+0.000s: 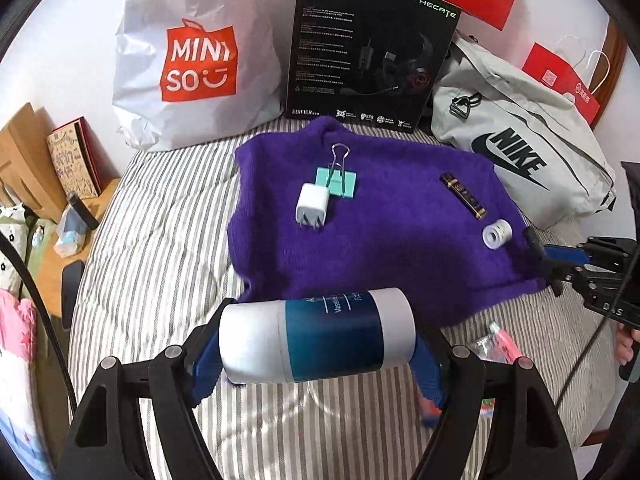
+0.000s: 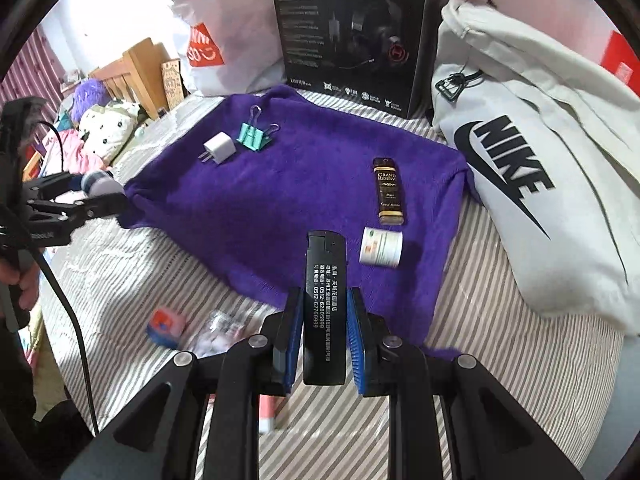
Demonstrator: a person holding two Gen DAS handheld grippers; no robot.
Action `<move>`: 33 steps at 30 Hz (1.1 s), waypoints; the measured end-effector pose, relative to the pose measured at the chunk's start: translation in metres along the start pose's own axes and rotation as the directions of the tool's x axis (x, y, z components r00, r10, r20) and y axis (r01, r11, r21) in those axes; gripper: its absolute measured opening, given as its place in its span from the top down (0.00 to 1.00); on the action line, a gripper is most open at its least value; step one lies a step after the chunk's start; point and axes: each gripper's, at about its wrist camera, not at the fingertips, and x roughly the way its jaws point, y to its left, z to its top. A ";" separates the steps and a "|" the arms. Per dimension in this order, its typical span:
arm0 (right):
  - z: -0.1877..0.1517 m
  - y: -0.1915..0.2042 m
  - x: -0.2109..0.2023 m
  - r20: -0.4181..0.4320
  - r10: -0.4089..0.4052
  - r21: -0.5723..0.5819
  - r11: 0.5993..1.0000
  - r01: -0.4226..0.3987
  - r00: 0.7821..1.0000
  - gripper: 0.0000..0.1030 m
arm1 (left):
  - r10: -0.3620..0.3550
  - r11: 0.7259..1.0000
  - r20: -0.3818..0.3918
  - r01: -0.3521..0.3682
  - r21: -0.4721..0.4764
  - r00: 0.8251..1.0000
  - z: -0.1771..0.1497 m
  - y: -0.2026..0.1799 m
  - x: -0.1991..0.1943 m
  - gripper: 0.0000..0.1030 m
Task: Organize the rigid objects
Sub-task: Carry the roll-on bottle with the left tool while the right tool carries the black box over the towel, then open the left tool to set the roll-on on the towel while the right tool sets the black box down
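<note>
My left gripper (image 1: 316,344) is shut on a white and teal jar (image 1: 316,336), held sideways above the striped bed in front of the purple cloth (image 1: 380,240). My right gripper (image 2: 324,336) is shut on a black lighter (image 2: 325,304) that stands upright between its blue pads, over the cloth's near edge. On the cloth lie a white charger plug (image 1: 312,204), a teal binder clip (image 1: 336,178), a brown bar (image 2: 389,190) and a small white tape roll (image 2: 380,247). The right gripper (image 1: 560,256) shows at the right edge of the left wrist view.
A white Minis bag (image 1: 192,60), a black headset box (image 1: 368,48) and a grey Nike bag (image 2: 532,168) stand behind the cloth. Small pink and orange packets (image 2: 166,326) lie on the striped bedding (image 1: 160,248). A wooden shelf (image 1: 24,160) is at the left.
</note>
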 end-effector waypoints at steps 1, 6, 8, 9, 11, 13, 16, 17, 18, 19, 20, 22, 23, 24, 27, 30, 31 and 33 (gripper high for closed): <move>0.005 -0.002 0.006 -0.008 -0.002 -0.005 1.000 0.002 1.000 0.79 | -0.001 1.000 -0.002 0.001 -0.001 1.000 0.003 0.001 0.003 0.25; 0.017 -0.009 0.036 -0.056 -0.006 -0.021 1.000 0.005 0.998 0.79 | -0.005 1.000 -0.018 0.005 -0.006 1.000 0.013 0.004 0.020 0.25; 0.018 -0.011 0.046 -0.074 -0.007 -0.024 1.000 0.005 0.997 0.79 | -0.011 1.000 -0.023 0.011 -0.011 1.000 0.017 0.006 0.026 0.25; 0.019 -0.012 0.049 -0.083 -0.002 -0.024 1.000 0.000 0.997 0.79 | -0.012 1.000 -0.025 0.012 -0.012 1.000 0.018 0.007 0.028 0.25; 0.020 -0.010 0.056 -0.098 -0.001 -0.042 0.999 -0.003 0.995 0.79 | -0.012 1.000 -0.029 0.012 -0.015 1.000 0.021 0.009 0.034 0.25; 0.021 -0.009 0.062 -0.108 -0.006 -0.054 0.999 0.000 0.994 0.79 | -0.018 1.000 -0.035 0.017 -0.015 0.999 0.024 0.010 0.040 0.25; 0.024 -0.011 0.069 -0.118 -0.011 -0.056 0.998 0.004 0.993 0.79 | -0.019 1.000 -0.042 0.018 -0.012 0.999 0.028 0.010 0.047 0.25; 0.024 -0.011 0.072 -0.122 -0.013 -0.056 0.998 0.006 0.992 0.79 | -0.019 1.000 -0.044 0.019 -0.010 0.999 0.029 0.010 0.049 0.25; 0.025 -0.012 0.073 -0.125 -0.016 -0.059 0.998 0.008 0.992 0.79 | -0.020 1.000 -0.046 0.019 -0.009 0.999 0.030 0.010 0.051 0.25; 0.025 -0.013 0.076 -0.128 -0.020 -0.063 0.998 0.012 0.992 0.79 | -0.020 1.000 -0.049 0.020 -0.007 0.999 0.031 0.010 0.053 0.25; 0.026 -0.013 0.078 -0.131 -0.020 -0.065 0.998 0.012 0.991 0.79 | -0.018 1.000 -0.053 0.018 -0.006 0.998 0.032 0.010 0.056 0.25; 0.028 -0.013 0.081 -0.137 -0.020 -0.071 0.997 0.010 0.990 0.79 | -0.008 1.000 -0.052 0.008 0.002 0.999 0.034 0.010 0.058 0.25; 0.029 -0.013 0.083 -0.137 -0.022 -0.075 0.997 0.011 0.990 0.79 | -0.005 1.000 -0.053 0.006 0.007 0.999 0.036 0.009 0.059 0.25; 0.030 -0.013 0.084 -0.137 -0.022 -0.078 0.997 0.011 0.990 0.79 | -0.004 1.000 -0.053 0.004 0.010 0.999 0.037 0.008 0.060 0.25; 0.031 -0.015 0.088 -0.137 -0.026 -0.094 0.995 0.013 0.990 0.79 | -0.002 1.000 -0.059 0.003 0.022 0.998 0.041 0.005 0.062 0.25; 0.031 -0.015 0.089 -0.135 -0.018 -0.098 0.995 0.005 0.991 0.79 | 0.000 0.999 -0.070 0.004 0.052 0.998 0.043 -0.003 0.067 0.25; 0.031 -0.015 0.089 -0.134 -0.017 -0.102 0.995 0.003 0.991 0.79 | 0.007 0.998 -0.078 -0.002 0.059 0.997 0.043 -0.005 0.070 0.25; 0.029 -0.015 0.088 -0.130 -0.014 -0.106 0.994 0.000 0.991 0.79 | 0.032 0.996 -0.092 -0.025 0.080 0.995 0.044 -0.010 0.078 0.25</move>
